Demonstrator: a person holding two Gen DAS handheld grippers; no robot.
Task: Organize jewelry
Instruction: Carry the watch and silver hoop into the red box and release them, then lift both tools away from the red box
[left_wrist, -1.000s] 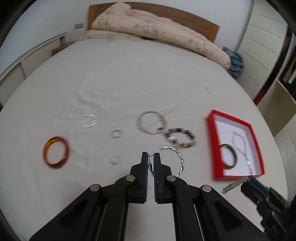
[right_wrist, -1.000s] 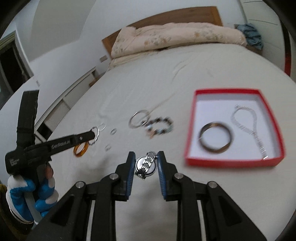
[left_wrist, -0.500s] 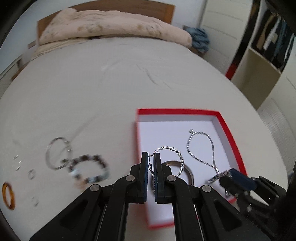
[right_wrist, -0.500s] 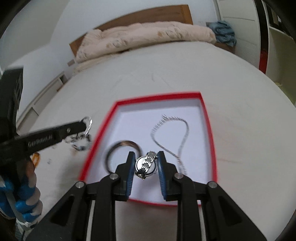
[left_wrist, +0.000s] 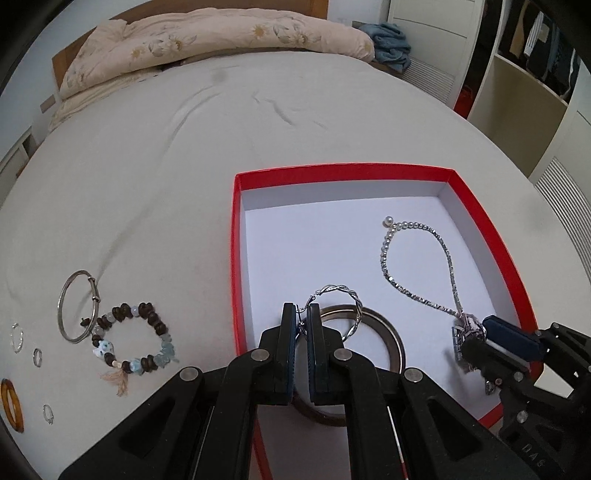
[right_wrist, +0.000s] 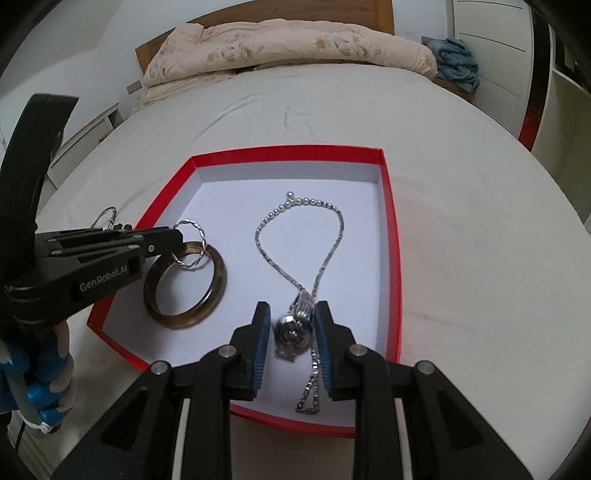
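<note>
Red box (left_wrist: 491, 236) with white inside; silver twisted hoop (left_wrist: 345, 295), dark brown bangle (right_wrist: 184, 284), silver bead-and-chain necklace (right_wrist: 295, 229), silver watch (right_wrist: 291, 328). Black grippers with blue pads (right_wrist: 258, 339). At 9 o'clock of the box: brown, pale blue and white beaded bracelet (left_wrist: 136, 341) with tan tassel, plain silver bangle (left_wrist: 75, 306), amber bangle (left_wrist: 11, 406). Off-white sheet (left_wrist: 184, 177), cream floral duvet (left_wrist: 207, 37), blue cloth (left_wrist: 388, 37), blue-and-white glove (right_wrist: 33, 384)

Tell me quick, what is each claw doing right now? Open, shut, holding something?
Left claw: shut on the twisted silver hoop, above the red box.
Right claw: shut on the silver watch, also over the box.
</note>
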